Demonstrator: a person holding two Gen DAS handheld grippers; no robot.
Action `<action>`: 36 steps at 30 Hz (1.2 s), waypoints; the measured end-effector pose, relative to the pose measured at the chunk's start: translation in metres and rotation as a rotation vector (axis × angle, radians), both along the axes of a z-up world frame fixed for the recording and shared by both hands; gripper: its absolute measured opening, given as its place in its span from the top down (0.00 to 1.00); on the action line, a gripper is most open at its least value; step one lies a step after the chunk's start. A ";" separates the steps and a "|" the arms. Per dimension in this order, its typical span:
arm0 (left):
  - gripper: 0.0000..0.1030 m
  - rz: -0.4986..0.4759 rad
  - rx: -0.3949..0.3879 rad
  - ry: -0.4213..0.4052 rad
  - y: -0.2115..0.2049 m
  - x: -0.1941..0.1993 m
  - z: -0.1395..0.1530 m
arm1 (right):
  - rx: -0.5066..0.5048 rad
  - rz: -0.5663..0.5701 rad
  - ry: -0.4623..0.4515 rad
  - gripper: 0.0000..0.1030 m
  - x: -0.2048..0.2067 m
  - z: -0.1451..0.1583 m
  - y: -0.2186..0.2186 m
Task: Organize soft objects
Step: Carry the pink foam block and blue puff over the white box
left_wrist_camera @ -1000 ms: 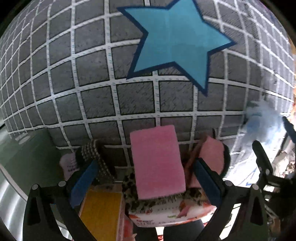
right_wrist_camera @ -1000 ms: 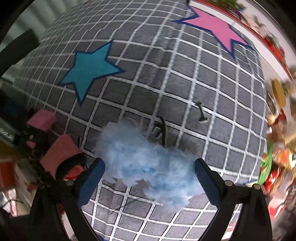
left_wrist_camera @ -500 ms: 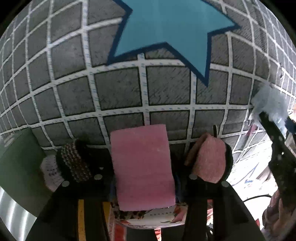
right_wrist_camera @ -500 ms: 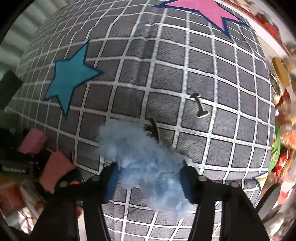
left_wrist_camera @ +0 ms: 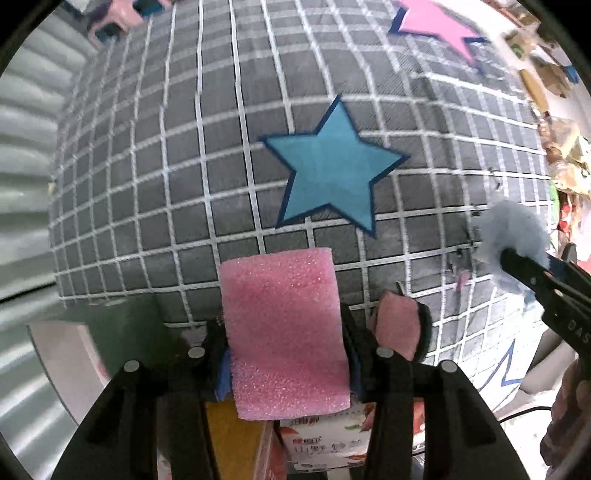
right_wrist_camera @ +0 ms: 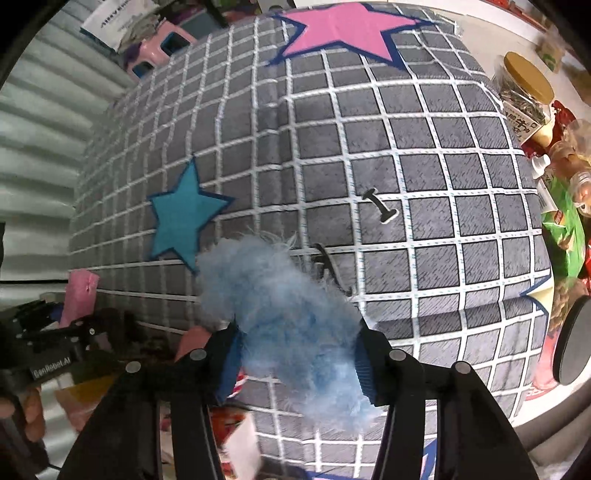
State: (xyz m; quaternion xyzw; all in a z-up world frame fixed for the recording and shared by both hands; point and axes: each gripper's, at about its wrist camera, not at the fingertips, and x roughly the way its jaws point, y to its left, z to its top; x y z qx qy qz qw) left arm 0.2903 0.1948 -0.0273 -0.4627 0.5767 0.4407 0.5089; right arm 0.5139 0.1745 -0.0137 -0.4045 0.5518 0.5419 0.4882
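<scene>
- The left gripper [left_wrist_camera: 286,363] is closed partway, and its two blue pads squeeze the sides of a pink sponge [left_wrist_camera: 284,332].
- The pink sponge is a block, longer than it is wide. In the left wrist view its long side runs from 6 o'clock up to 12 o'clock, straight out between the fingers.
- The top end of the sponge pokes out past the fingertips, over the gray blanket [left_wrist_camera: 184,166] with white lines.
- Just past that top end, toward 1 o'clock, is a blue star [left_wrist_camera: 328,181] on the blanket.
- A small pink round pad [left_wrist_camera: 399,325] with a dark edge sits just beside the sponge at 3 o'clock.
- Under the left gripper there is a box with flower pictures [left_wrist_camera: 325,443] and a yellow thing [left_wrist_camera: 236,439].
- The right gripper [right_wrist_camera: 297,354] is closed partway too, and its pads pinch a fluffy blue ball of fuzz [right_wrist_camera: 280,314].
- The blue fuzz is a long lump. In the right wrist view it runs from 10 o'clock down to 5 o'clock, tilted across the fingers.
- Fuzz sticks out past both pads, more at the top end.
- The fuzz hangs over the gray blanket. A pink star [right_wrist_camera: 340,31] is far off at 12 o'clock.
- A small black clip [right_wrist_camera: 380,206] lies on the blanket at 1 o'clock from the fuzz.
- A jar with a yellow lid [right_wrist_camera: 524,85] stands off the blanket at 2 o'clock.
- At 9 o'clock in the right wrist view you can see the other gripper holding the pink sponge.
</scene>
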 end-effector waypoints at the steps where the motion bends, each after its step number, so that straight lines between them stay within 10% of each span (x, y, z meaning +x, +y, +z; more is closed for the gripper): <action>1: 0.50 -0.006 0.019 -0.007 -0.004 -0.001 0.007 | 0.008 -0.003 0.006 0.48 0.002 0.006 -0.003; 10: 0.50 -0.082 0.105 -0.079 -0.050 -0.009 0.067 | 0.056 -0.085 0.030 0.48 -0.005 0.039 -0.032; 36: 0.50 -0.294 0.115 -0.206 -0.219 -0.040 0.076 | -0.020 -0.084 0.016 0.48 -0.089 0.039 -0.202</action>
